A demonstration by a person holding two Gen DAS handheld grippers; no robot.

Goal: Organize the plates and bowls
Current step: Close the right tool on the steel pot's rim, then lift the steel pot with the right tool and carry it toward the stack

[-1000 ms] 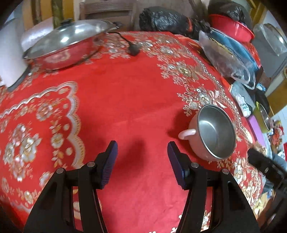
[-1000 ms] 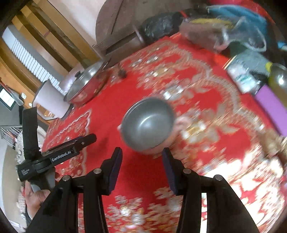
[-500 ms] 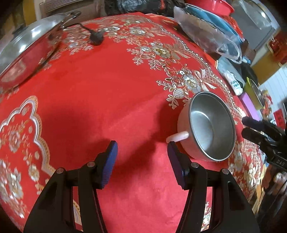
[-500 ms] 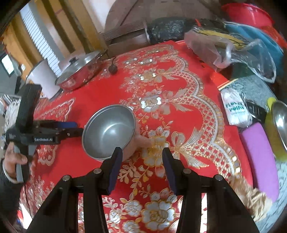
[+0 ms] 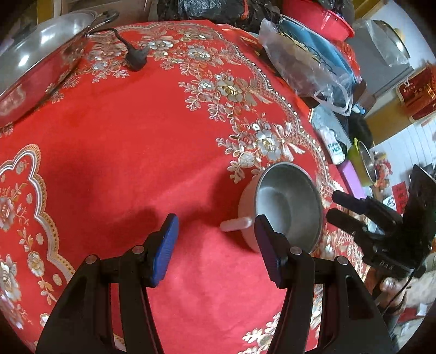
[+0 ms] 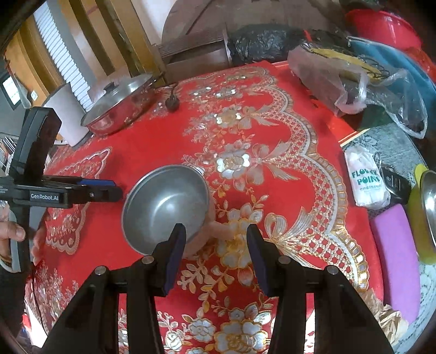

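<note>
Covering the whole table, a red tablecloth (image 5: 130, 141) patterned with gold and silver flowers is seen from both wrist cameras. At its far left corner a lidded steel pan (image 6: 120, 104) is set beside a white cylinder (image 6: 68, 114), with a black plug (image 5: 136, 58) lying close to the pan. Along the right edge, clear plastic bags (image 6: 340, 81), a red basin (image 5: 318, 20), a white packet (image 6: 365, 182), a purple block (image 6: 395, 258) and a yellow-green container (image 6: 422, 217) are crowded together.

Near the middle of the cloth a steel-lined pink bowl (image 5: 286, 209) with stubby side handles is resting upright. The left gripper (image 5: 215, 245) is held just in front of it, fingers parted and grasping nothing, with one handle of the bowl lying between the fingertips but untouched. The right gripper (image 6: 216, 250) is positioned on the bowl's opposite side, its fingers likewise spread and empty, the other handle seen just beyond the gap. A hand (image 6: 12, 234) is visible gripping the left tool's grey handle.
</note>
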